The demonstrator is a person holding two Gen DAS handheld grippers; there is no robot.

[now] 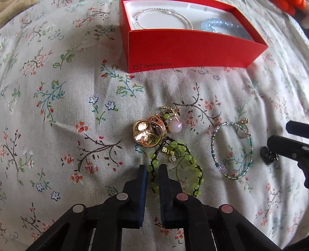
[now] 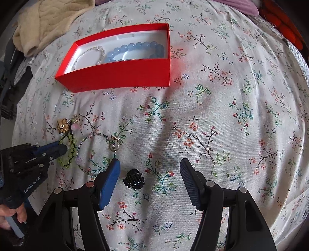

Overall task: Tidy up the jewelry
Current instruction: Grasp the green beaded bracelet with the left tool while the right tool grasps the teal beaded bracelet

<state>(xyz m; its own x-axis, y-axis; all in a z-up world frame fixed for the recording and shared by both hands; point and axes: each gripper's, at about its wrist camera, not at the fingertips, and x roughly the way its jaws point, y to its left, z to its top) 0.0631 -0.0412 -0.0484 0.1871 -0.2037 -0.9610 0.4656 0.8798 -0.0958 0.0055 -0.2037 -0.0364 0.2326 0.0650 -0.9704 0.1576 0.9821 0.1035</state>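
A red box (image 1: 185, 48) (image 2: 123, 75) holds a silver bracelet (image 1: 164, 15) (image 2: 92, 53) and a blue bead bracelet (image 1: 220, 26) (image 2: 135, 51). On the floral sheet lie a gold ring cluster (image 1: 149, 133) (image 2: 62, 125), a pink bead (image 1: 175, 126) and a green bead bracelet (image 1: 183, 164) (image 2: 68, 152). My left gripper (image 1: 153, 170) (image 2: 64, 149) is nearly closed around a strand of the green bracelet. A thin beaded hoop bracelet (image 1: 231, 150) (image 2: 94, 154) lies to the right. My right gripper (image 2: 149, 170) is open above a black hair claw (image 2: 133, 181) (image 1: 267, 157).
A beige blanket (image 2: 50, 23) lies at the far left of the bed. Orange and red items (image 2: 283, 25) sit at the far right edge. The right gripper's finger (image 1: 287, 148) enters the left wrist view from the right.
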